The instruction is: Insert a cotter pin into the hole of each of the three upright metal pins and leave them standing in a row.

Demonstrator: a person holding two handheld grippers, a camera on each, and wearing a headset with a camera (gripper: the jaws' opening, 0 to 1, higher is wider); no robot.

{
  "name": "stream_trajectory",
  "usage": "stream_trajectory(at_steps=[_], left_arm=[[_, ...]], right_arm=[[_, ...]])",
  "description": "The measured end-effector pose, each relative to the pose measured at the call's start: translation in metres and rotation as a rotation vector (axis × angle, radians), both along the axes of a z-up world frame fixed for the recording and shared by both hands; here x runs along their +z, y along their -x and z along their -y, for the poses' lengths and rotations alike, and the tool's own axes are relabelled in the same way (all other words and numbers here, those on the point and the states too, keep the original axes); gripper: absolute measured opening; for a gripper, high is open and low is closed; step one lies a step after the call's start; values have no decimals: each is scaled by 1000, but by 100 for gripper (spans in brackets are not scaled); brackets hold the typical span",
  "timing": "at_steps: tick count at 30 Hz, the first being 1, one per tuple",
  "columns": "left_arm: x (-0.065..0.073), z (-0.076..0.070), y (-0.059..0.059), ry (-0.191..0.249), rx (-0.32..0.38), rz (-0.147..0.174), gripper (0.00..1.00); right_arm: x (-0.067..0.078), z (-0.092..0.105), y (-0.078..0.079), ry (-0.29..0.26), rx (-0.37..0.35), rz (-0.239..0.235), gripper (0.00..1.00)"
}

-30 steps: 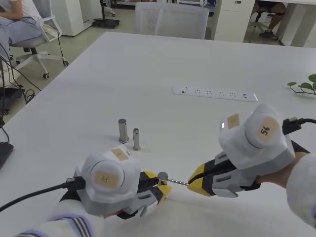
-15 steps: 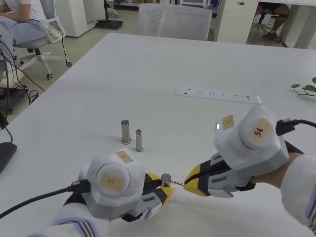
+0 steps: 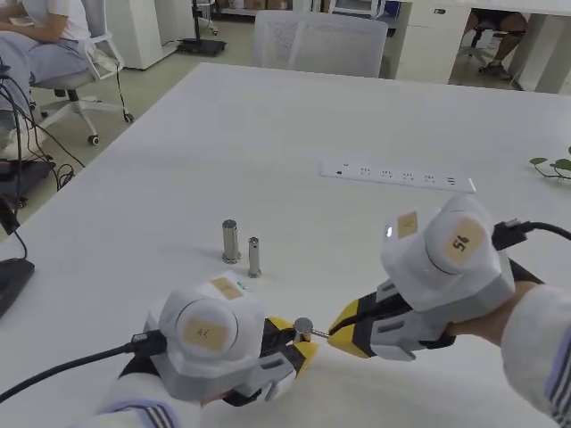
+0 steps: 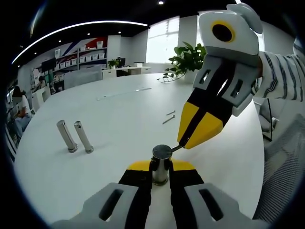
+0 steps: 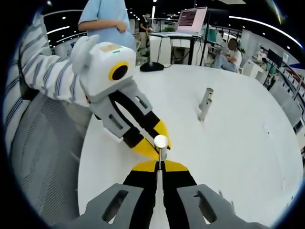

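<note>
A white table (image 3: 268, 125) stretches ahead of the right gripper (image 3: 337, 323) and left gripper (image 3: 299, 343), a power strip (image 3: 397, 174) lying beyond them. A mesh chair (image 3: 317, 40) stands at its far edge, an office chair (image 3: 76, 76) far left

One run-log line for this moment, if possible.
left gripper shut on metal pin | right gripper shut on cotter pin, its tip at that pin's top | two other pins upright on table

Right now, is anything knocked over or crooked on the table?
Nothing stands out. Two metal pins stand upright side by side on the table, and the left gripper holds the third pin while the right gripper holds a cotter pin to it.
</note>
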State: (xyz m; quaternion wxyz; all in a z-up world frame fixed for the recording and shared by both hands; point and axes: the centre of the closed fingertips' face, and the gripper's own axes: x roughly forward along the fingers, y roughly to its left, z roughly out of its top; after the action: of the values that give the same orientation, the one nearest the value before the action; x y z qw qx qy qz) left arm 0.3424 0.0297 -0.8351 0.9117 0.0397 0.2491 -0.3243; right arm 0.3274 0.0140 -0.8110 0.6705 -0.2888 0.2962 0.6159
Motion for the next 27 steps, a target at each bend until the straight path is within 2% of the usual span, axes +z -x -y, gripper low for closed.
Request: stream_trajectory(at_steps=[27], left_arm=[[-1,3,0,10,1,-1,12]], right_arm=[[0,-11,-1,-19,-11,-6,4]])
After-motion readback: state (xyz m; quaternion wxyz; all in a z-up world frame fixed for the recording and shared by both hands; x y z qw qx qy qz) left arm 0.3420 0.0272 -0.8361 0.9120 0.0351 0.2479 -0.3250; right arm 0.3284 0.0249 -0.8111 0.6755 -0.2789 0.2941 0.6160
